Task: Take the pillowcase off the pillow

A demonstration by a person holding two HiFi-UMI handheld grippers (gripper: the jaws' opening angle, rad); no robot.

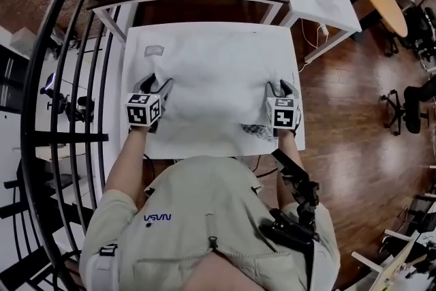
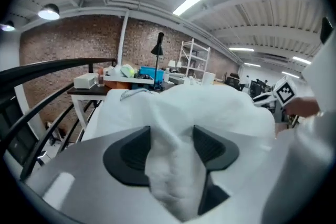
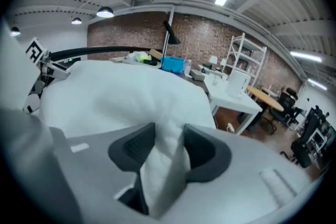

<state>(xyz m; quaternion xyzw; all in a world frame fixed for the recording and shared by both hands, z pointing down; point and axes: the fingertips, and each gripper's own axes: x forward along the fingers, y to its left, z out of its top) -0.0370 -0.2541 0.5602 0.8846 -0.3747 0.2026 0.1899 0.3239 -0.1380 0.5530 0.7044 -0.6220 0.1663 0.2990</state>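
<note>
Between the jaws of my left gripper (image 2: 171,144) stands a thick bunch of white cloth. It is the pillowcase (image 2: 210,107), and it fills the gap from one dark pad to the other. The jaws are rather wide, but closed on this bunch. The right gripper (image 3: 168,147) has a thinner fold of the same cloth, which stands upright between its pads and touches both. These jaws are narrower and also hold the cloth.

The pillowcase is plain white, soft and wrinkled. Beyond each pair of jaws it rises to a rounded hump, with creases that run down to the pinched place.

The head view shows what the gripper views do not: the pillow lies flat on a white table (image 1: 138,36), and the two grippers hold it at its two near corners, well apart, one at each side. Just inward of the right jaws, at the near edge, a small grey patterned patch (image 1: 253,127) shows under the white cloth; I cannot tell what it is. Beyond the left jaws a small grey label (image 1: 155,50) lies on the white surface.

The gripper views show the grip itself, which in the head view is hidden by the marker cubes. They also show the room beyond the jaws: a brick wall (image 3: 210,39), a blue box (image 3: 173,64), and a dark desk (image 2: 100,93) with clutter behind the pillow.
</note>
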